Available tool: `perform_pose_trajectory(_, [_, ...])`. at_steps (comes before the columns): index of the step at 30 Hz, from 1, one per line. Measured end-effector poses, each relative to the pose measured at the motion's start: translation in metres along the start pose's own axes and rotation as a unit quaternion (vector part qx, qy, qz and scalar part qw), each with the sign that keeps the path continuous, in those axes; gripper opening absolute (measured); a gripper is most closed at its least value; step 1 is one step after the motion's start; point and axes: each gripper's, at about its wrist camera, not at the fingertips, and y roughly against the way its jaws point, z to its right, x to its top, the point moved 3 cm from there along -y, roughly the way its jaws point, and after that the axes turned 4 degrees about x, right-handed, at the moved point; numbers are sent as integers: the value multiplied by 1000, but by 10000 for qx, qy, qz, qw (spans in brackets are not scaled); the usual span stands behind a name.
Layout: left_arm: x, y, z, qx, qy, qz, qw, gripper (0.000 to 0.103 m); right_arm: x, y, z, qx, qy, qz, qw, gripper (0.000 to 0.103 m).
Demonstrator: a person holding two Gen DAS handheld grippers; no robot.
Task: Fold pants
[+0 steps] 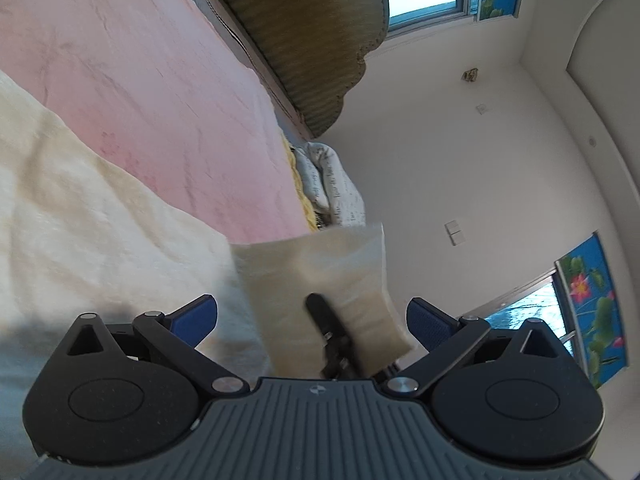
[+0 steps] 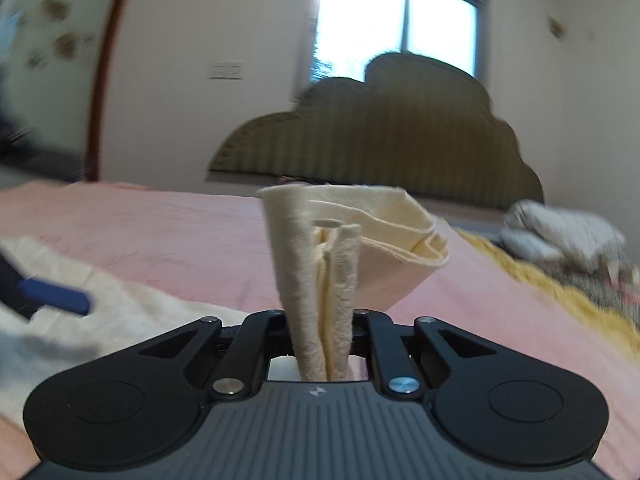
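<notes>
Cream pants lay spread over a pink bedsheet, reaching toward the near edge of the bed. One bunched end was lifted off the bed and pinched in the right gripper, jaws drawn in tight on several layers of fabric. Above the pinch, the cloth fanned out into a loose folded flap with stacked edges showing. The same raised flap appeared in the left wrist view, blurred, with the dark tip of the right gripper poking up in front of it.

Left gripper was spread wide, blue pads far apart on either side of the raised flap, gripping nothing. Whether the pads touched the cloth could not be told. One blue pad also showed at the left edge of the right wrist view, above the flat part of the pants.

Beyond the bed stood a scalloped olive headboard under a bright window. A crumpled printed quilt sat beside a yellow fringed blanket at the far side.
</notes>
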Motion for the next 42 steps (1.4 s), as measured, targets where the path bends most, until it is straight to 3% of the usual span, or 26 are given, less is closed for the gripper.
perform_pose_trajectory(4, [3, -15, -13, -137, 400, -23, 9991, 102, 1, 8, -37, 832, 329, 169, 9958, 10])
perform_pose_trajectory(8, [2, -20, -30, -119, 825, -62, 9965, 98, -3, 11, -69, 1111, 748, 117, 9909, 10])
perform_pose_trajectory(10, [3, -19, -37, -24, 921, -45, 9957, 81, -7, 11, -79, 1151, 968, 105, 9886, 10])
perform_pose_trajectory(12, [5, -18, -45, 89, 1059, -108, 9943, 52, -11, 13, -89, 1093, 1226, 125, 9863, 10])
perform_pose_trajectory(13, [6, -15, -49, 144, 1096, -107, 9938, 46, -12, 14, -91, 1069, 1309, 133, 9855, 10])
perform_pose_trajectory(15, [7, -9, -53, 287, 1016, 13, 9944, 23, -14, 16, -95, 998, 1484, 120, 9838, 10])
perform_pose_trajectory(17, [10, 2, -49, 497, 666, 136, 9964, 16, -16, 15, -100, 938, 1671, 83, 9814, 10])
perform_pose_trajectory(19, [16, 10, -37, 857, -62, 267, 9959, 15, -16, 14, -109, 927, 1815, 12, 9790, 10])
perform_pose_trajectory(21, [17, 23, -22, 1326, -869, 380, 9866, 14, -15, 13, -119, 966, 1968, -13, 9757, 10])
perform_pose_trajectory(25, [20, 50, -7, 2094, -1921, 571, 9571, 12, -10, 7, -146, 1212, 2194, 16, 9681, 11])
perform_pose_trajectory(30, [25, 70, -10, 2972, -2713, 703, 9128, 11, -1, -8, -186, 1614, 2321, 13, 9592, 11])
perform_pose_trajectory(32, [26, 74, -14, 3199, -2886, 750, 8993, 11, 2, -13, -199, 1779, 2345, -4, 9557, 11])
perform_pose_trajectory(36, [26, 87, -22, 3413, -2996, 816, 8872, 14, 2, -23, -218, 2003, 2379, -94, 9503, 11])
perform_pose_trajectory(42, [23, 85, -48, 3610, -2796, 707, 8869, 20, -5, -44, -226, 2166, 2465, -419, 9437, 12])
